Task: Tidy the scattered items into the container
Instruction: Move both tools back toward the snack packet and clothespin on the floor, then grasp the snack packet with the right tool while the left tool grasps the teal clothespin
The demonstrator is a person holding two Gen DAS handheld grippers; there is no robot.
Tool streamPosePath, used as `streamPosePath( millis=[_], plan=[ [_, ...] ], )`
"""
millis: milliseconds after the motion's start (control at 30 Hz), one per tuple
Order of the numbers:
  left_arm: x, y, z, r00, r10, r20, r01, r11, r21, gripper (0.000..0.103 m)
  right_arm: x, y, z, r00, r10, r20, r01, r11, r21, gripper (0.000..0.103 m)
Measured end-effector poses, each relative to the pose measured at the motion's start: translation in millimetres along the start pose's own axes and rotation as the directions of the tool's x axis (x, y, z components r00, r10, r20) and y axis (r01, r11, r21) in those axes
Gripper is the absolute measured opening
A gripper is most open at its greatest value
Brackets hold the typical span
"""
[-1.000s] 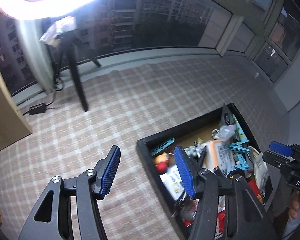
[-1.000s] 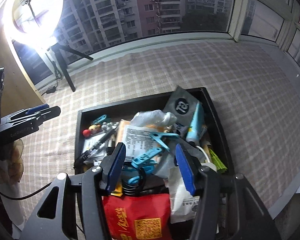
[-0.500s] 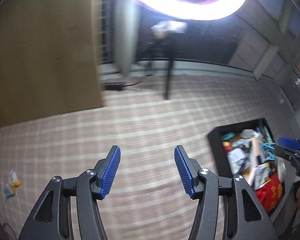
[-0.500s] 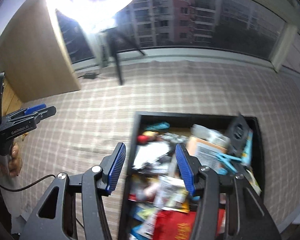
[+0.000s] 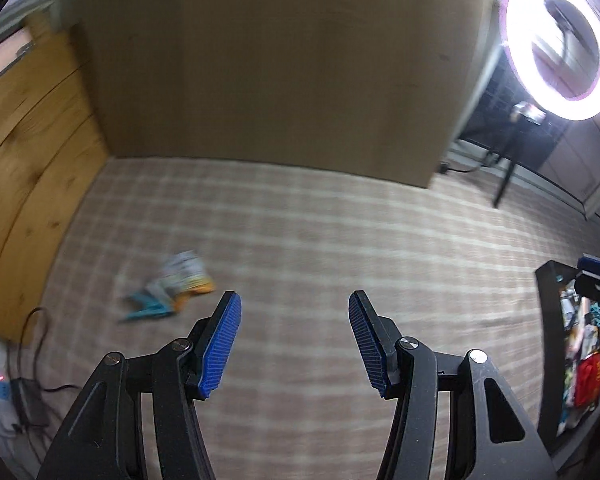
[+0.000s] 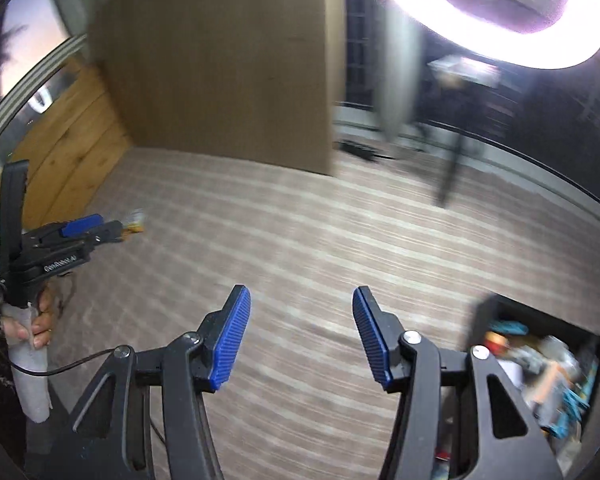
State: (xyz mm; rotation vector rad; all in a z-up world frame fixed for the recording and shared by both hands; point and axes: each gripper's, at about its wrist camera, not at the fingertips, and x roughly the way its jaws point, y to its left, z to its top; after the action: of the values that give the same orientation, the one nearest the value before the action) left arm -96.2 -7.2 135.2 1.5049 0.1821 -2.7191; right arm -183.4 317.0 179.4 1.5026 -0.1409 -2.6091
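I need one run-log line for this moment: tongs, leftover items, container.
left tongs: open, empty | right tongs: opening, empty | stray packets: on the mat, far left of container | container: full of items

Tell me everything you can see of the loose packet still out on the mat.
The packet is blurred: a small, flat, crinkly pouch, white and grey on top with orange along its lower edge. It lies flat on the checked mat, near the wooden wall, far from the tray. A teal clip lies against its near side. No tool touches it.
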Motion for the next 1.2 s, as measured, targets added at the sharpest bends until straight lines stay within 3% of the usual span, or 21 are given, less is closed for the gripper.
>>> streamPosePath(
  millis=[133,300,567,833,933,1100,1200],
  plan=[
    [-2,52,-16,0.999,0.043,0.006,-0.043,0.998,0.035,0.053,31,68,20,0.998,0.063,-0.016,-0.064,0.995,-0.08,0.054],
    [8,95,-26,0.997,0.075,-0.023,-0.071,0.987,0.143,0.053,74,151,37,0.99,0.131,-0.058,-0.14,0.973,-0.186,0.055],
    [35,125,-25,0.997,0.014,-0.075,0.009,0.954,0.301,0.055,147,241,44,0.981,0.12,-0.154,-0.167,0.923,-0.346,0.055],
    [68,127,-25,0.989,-0.052,-0.138,0.104,0.911,0.4,0.055,209,269,50,0.967,0.105,-0.23,-0.19,0.903,-0.386,0.055],
    [79,127,-25,0.984,-0.074,-0.162,0.134,0.907,0.4,0.054,225,274,51,0.965,0.095,-0.245,-0.191,0.895,-0.402,0.055],
    [93,125,-27,0.979,-0.089,-0.184,0.158,0.902,0.402,0.042,246,276,59,0.96,0.108,-0.26,-0.207,0.895,-0.396,0.055],
    [98,125,-27,0.978,-0.096,-0.185,0.163,0.904,0.395,0.04,254,278,62,0.958,0.108,-0.265,-0.212,0.891,-0.402,0.055]
  ],
)
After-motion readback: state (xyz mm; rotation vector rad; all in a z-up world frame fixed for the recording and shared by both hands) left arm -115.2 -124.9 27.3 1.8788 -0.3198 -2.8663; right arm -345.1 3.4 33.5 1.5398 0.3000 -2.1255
